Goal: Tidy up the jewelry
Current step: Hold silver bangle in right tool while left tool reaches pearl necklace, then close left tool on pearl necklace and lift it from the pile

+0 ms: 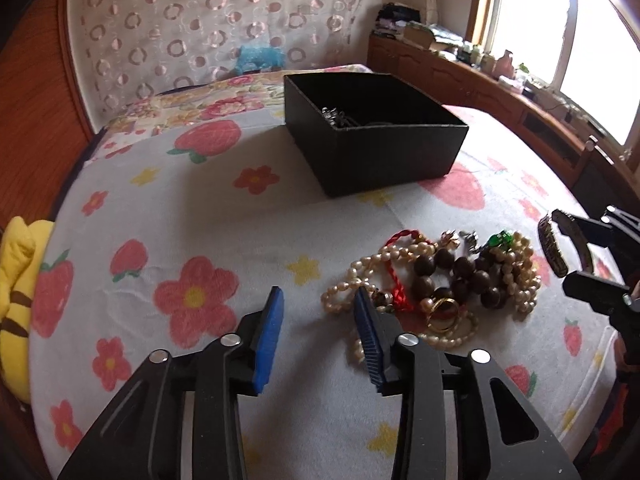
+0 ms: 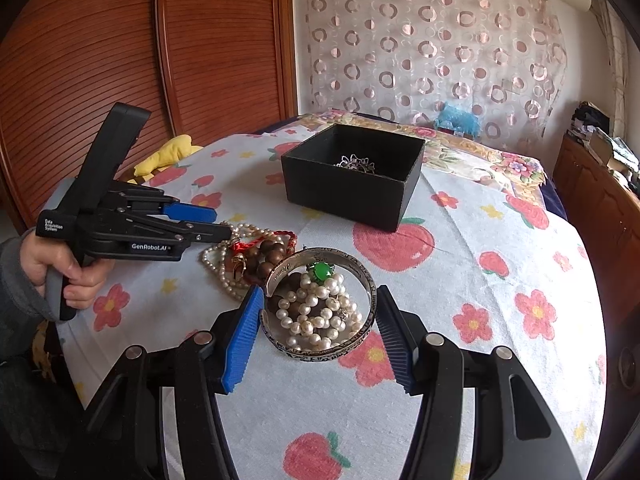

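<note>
The right gripper [image 2: 320, 320] has its blue pads [image 2: 244, 336] pressed on either side of a silver bangle [image 2: 362, 268], a wide engraved band held at about the jaw's full spread; in the left wrist view the same bangle [image 1: 554, 246] shows between the right gripper's black tips [image 1: 588, 248], lifted clear of the cloth. The left gripper [image 1: 320, 320] is open and holds nothing, its right pad [image 1: 370, 340] just over the near edge of the pile [image 1: 436, 284], its left pad over bare cloth. Outward from there, the pile lies on the flowered cloth [image 1: 200, 208]: a pearl strand [image 1: 520, 276], dark wooden beads [image 1: 464, 272], a red cord [image 1: 396, 276], a gold ring [image 1: 442, 310], a green stone [image 1: 500, 238] and some small metal pieces too tangled to tell apart. Farther back, well apart from the pile, stands the black box [image 2: 352, 184], open, with one silvery ornament [image 2: 356, 162] on its floor; what else it may hold is hidden by its walls. As a judgement, the task is at an early stage: one piece appears to be in the box, the bangle is in hand and probably bound there next, and nearly all the rest is not yet sorted. The pearls and beads look entwined, so lifting one may drag its neighbours.
</note>
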A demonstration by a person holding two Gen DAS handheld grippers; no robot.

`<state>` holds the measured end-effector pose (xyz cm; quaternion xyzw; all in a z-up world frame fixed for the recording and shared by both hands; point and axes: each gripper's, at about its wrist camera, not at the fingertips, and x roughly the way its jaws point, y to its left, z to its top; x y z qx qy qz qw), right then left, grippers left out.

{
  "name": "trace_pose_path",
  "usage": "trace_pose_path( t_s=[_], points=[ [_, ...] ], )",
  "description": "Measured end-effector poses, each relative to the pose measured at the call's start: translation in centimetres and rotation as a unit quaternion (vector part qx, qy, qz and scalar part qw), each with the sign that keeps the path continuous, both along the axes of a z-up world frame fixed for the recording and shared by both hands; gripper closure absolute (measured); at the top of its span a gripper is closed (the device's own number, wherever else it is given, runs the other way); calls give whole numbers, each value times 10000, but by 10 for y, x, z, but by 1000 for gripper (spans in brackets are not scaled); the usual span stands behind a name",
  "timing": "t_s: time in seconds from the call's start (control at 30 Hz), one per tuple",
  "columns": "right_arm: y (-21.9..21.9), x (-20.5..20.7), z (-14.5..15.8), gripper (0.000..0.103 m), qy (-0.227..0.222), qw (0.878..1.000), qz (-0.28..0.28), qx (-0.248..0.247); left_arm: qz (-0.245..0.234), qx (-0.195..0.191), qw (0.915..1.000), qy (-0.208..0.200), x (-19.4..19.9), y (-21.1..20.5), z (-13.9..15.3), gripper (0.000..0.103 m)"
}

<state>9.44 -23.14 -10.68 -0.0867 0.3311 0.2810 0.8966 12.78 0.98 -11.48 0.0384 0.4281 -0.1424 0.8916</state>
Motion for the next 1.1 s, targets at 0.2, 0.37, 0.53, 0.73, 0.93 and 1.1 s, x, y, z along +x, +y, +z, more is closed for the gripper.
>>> trace_pose_path(
  t_s=[0.2, 0.37, 0.53, 0.73, 0.93, 1.1],
  points=[
    [-3, -2, -1, 44, 19, 10000, -23, 8, -71, -20, 10000, -38, 7, -1, -2, 100],
    [-3, -1, -1, 44, 19, 10000, -18, 7, -19, -80, 10000, -35, 10, 1, -2, 103],
    [-5, -2, -1, 44, 11, 10000, -17, 5, -5, -79, 9998, -206, 2, 0, 8, 103],
    [-5, -2, -1, 44, 17, 10000, -8, 14, -104, -193, 9997, -102, -13, -8, 16, 103],
    [-4, -2, 0, 44, 16, 10000, -5, 9, -226, 173, 9995, 132, -18, -25, -1, 101],
    [-3, -2, 0, 44, 13, 10000, -8, -2, -220, 296, 9993, 81, -16, -25, -2, 100]
  ],
)
